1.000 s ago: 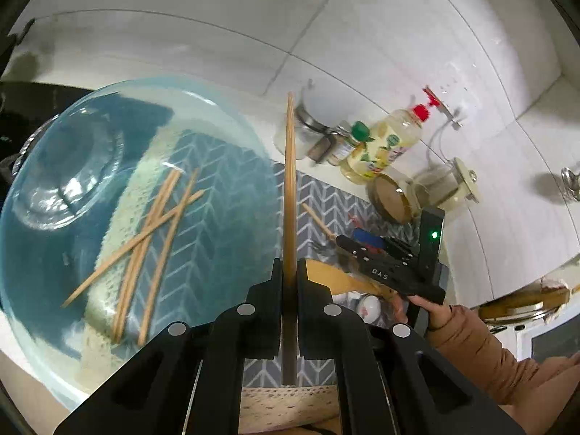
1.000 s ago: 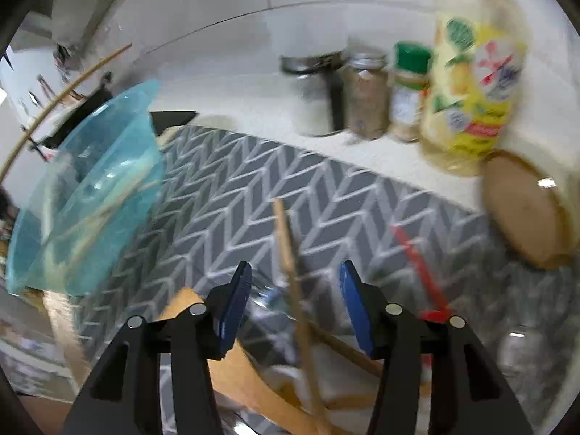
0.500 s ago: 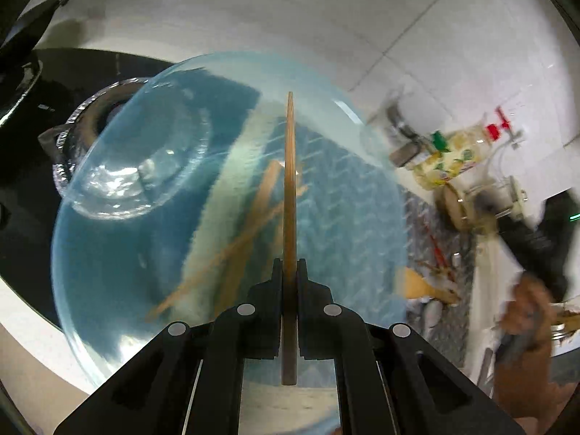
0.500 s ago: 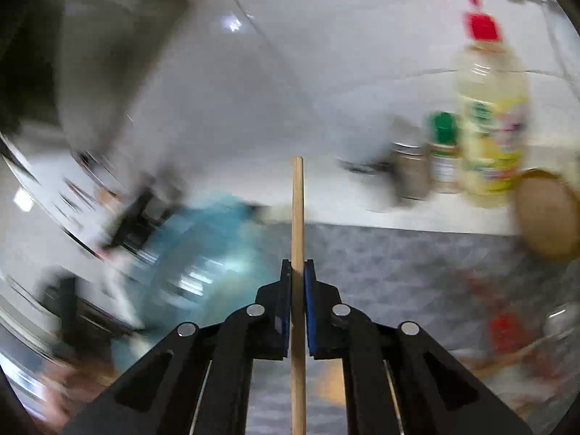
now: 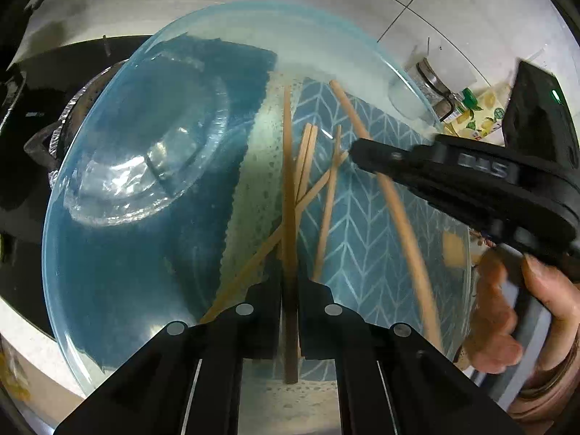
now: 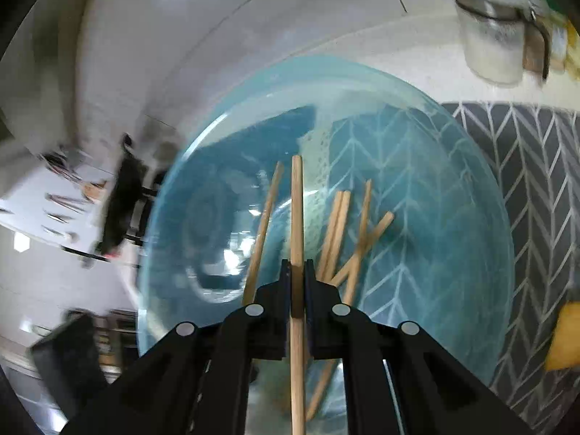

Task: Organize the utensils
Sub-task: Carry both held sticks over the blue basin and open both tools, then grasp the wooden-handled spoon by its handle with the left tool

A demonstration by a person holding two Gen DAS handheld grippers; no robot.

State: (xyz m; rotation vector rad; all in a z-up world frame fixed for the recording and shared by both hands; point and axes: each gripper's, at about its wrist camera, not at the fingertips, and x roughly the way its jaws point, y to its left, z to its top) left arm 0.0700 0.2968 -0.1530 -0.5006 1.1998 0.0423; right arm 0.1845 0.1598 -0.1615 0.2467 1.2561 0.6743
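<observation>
Closely, left gripper opening slightly around one chopstick, right gripper clamping another chopstick, both over blue glass bowl. Lying inside, about four loose chopsticks, overlapping, hard counting. Beyond, blurring jars.

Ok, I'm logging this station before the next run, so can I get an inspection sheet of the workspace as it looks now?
Surface: white counter with a grey chevron mat.
Job's things: blue glass bowl on the mat edge, four loose chopsticks inside.
Clutter: lidded canister, spice jar and yellow bottle by the wall; a wooden utensil on the mat.
Grippers: left gripper shut on a chopstick; right gripper shut on another chopstick; both over the bowl.
Cables: nothing seen.
Surroundings: tiled wall, black stove beside the bowl.
</observation>
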